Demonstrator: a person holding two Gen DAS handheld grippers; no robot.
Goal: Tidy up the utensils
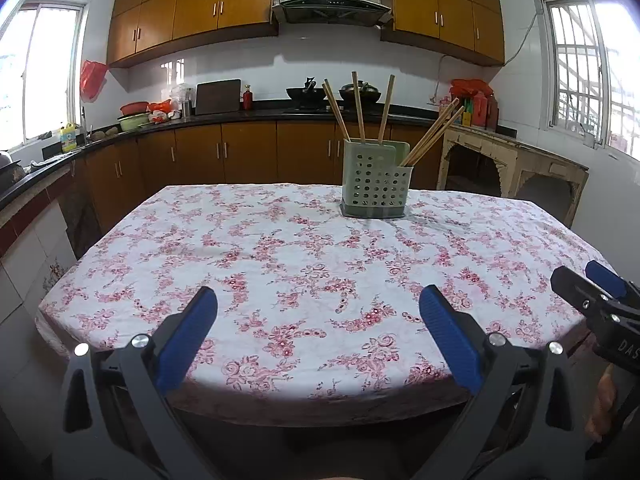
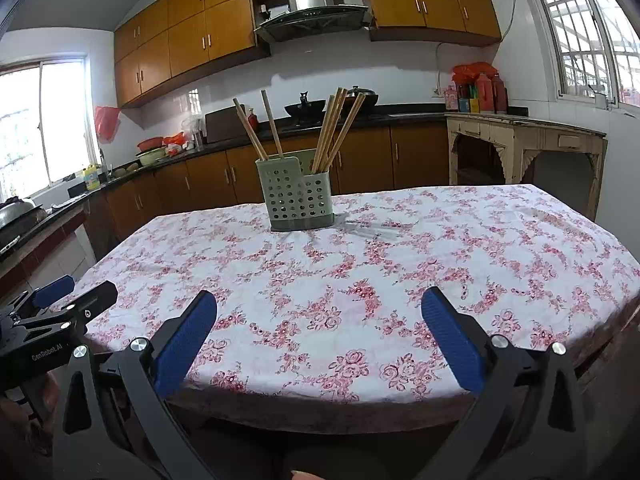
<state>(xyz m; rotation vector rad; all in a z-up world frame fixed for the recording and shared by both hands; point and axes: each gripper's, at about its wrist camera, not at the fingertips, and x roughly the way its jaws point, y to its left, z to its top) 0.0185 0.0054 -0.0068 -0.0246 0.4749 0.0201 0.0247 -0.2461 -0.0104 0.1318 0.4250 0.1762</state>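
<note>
A pale green perforated utensil holder stands at the far side of the table; it also shows in the right wrist view. Several wooden chopsticks stand upright in its taller back part, and more chopsticks lean right in its lower front part; both show in the right wrist view, the first and the second. My left gripper is open and empty above the near table edge. My right gripper is open and empty beside it, also showing at the right edge of the left wrist view.
The table carries a white cloth with pink flowers. Kitchen counters with brown cabinets run along the back and left. A worn cream side table stands at the back right. My left gripper shows at the left edge of the right wrist view.
</note>
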